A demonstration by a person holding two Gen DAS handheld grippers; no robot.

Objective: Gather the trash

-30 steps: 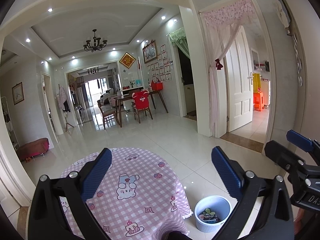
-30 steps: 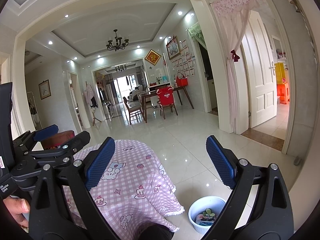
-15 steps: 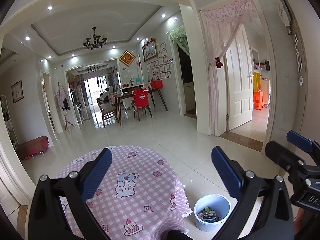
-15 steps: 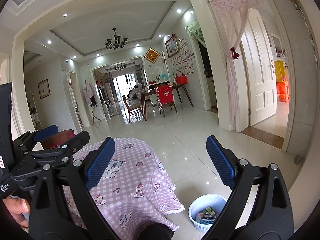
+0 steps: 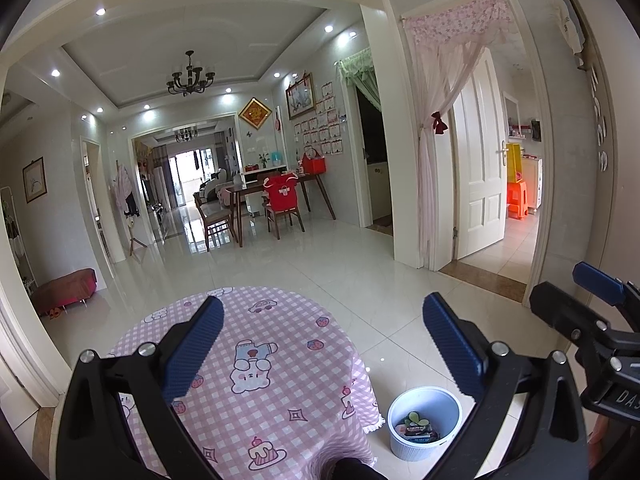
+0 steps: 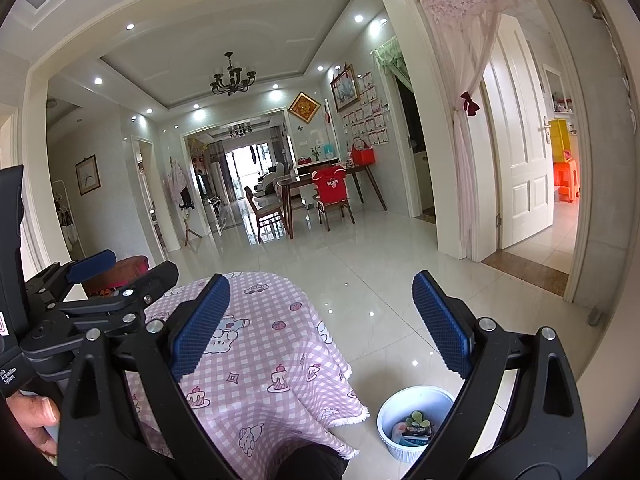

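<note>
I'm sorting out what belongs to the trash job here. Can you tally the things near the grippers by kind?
Grippers: 2, left gripper and right gripper, both open and empty
Tables with pink checked cloth: 1
White bins on the floor: 1, trash already inside
Total: 4

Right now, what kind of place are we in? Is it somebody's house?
Most likely a family home. A round table with a pink cartoon tablecloth stands on a shiny tiled floor, with a small trash bin beside it. Farther back are a dining table with chairs and a chandelier.

table [image 5: 256, 364]: pink checked cloth | floor [image 5: 360, 280]: white bin [image 5: 424, 420]
</note>
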